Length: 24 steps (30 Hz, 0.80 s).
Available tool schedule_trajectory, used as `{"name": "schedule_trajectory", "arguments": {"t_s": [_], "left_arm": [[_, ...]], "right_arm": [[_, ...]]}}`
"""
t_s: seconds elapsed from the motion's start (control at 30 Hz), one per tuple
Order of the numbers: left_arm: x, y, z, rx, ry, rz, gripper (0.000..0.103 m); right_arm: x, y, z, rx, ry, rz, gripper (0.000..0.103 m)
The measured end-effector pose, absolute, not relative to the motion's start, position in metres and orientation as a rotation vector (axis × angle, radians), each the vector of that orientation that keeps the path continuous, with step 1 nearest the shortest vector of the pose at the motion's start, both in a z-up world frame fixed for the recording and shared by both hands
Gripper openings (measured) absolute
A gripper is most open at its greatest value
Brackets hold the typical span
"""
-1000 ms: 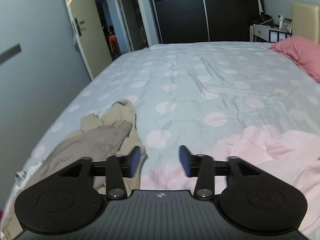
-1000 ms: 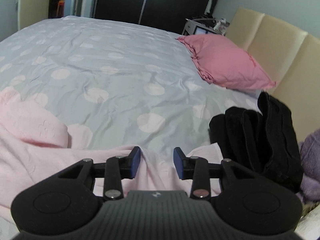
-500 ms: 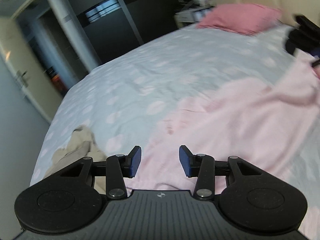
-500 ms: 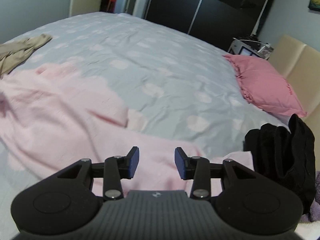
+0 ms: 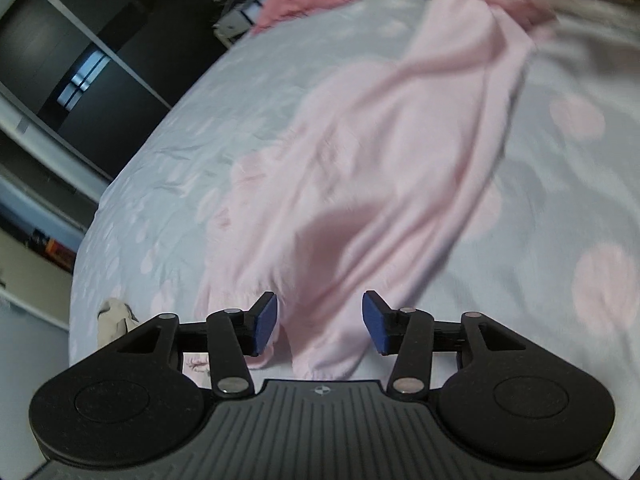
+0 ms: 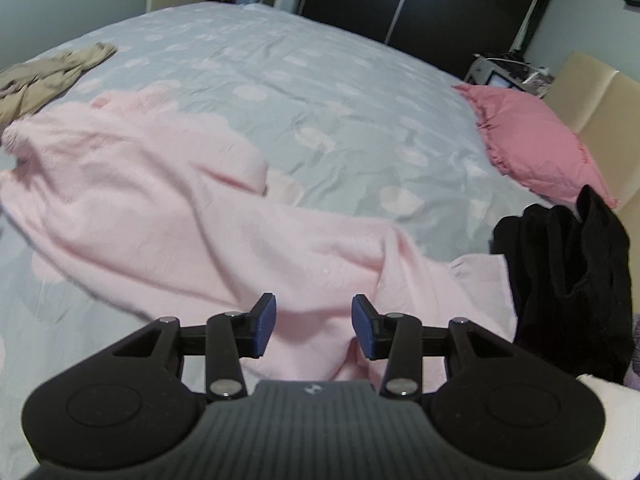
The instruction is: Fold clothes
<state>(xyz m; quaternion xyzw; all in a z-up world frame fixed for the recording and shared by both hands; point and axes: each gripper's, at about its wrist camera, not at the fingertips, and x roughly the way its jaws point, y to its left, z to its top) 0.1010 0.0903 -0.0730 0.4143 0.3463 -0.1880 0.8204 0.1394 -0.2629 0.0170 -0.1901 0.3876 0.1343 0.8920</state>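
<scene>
Left wrist view, nearest first: left tongs (image 5: 319,322) part-open and widening, blue pads clear of cloth, a cuffed end of the pink garment (image 5: 360,184) lying between them but not pinched. Beyond, pink fabric stretched in a long rumpled band across the dotted bed (image 5: 180,168), blurred. Right wrist view: right tongs (image 6: 313,325) likewise part-open and widening, a raised pink fold between the pads, untouched. Farther off, black clothes (image 6: 568,280) just beside the pink hem, beige clothes (image 6: 44,76) near the far pink end, pink pillow (image 6: 536,140) well apart. Likely risks: closing on one loose layer and dragging the garment into a bunch; snagging the black pile; uneven pull from a tilted left grip twisting the fold.
</scene>
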Motion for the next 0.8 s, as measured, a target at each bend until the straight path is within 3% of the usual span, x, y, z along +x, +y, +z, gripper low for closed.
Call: {"name": "schedule_trajectory", "arguments": {"t_s": [0.27, 0.3, 0.47, 0.57, 0.8], "left_arm": [[0.107, 0.080, -0.119, 1.051, 0.804, -0.444, 0.045], [0.111, 0.078, -0.122, 1.064, 0.813, -0.439, 0.042], [0.135, 0.079, -0.131, 1.042, 0.905, -0.404, 0.011], [0.141, 0.079, -0.127, 1.005, 0.928, -0.395, 0.000], [0.148, 0.087, -0.071, 0.776, 0.864, -0.313, 0.000]], "right_arm": [[0.137, -0.263, -0.001, -0.433, 0.848, 0.301, 0.046], [0.138, -0.263, -0.001, -0.432, 0.849, 0.300, 0.046], [0.143, -0.261, -0.001, -0.434, 0.846, 0.304, 0.046], [0.145, -0.261, -0.002, -0.443, 0.851, 0.303, 0.046], [0.152, -0.270, -0.004, -0.441, 0.864, 0.261, 0.046]]}}
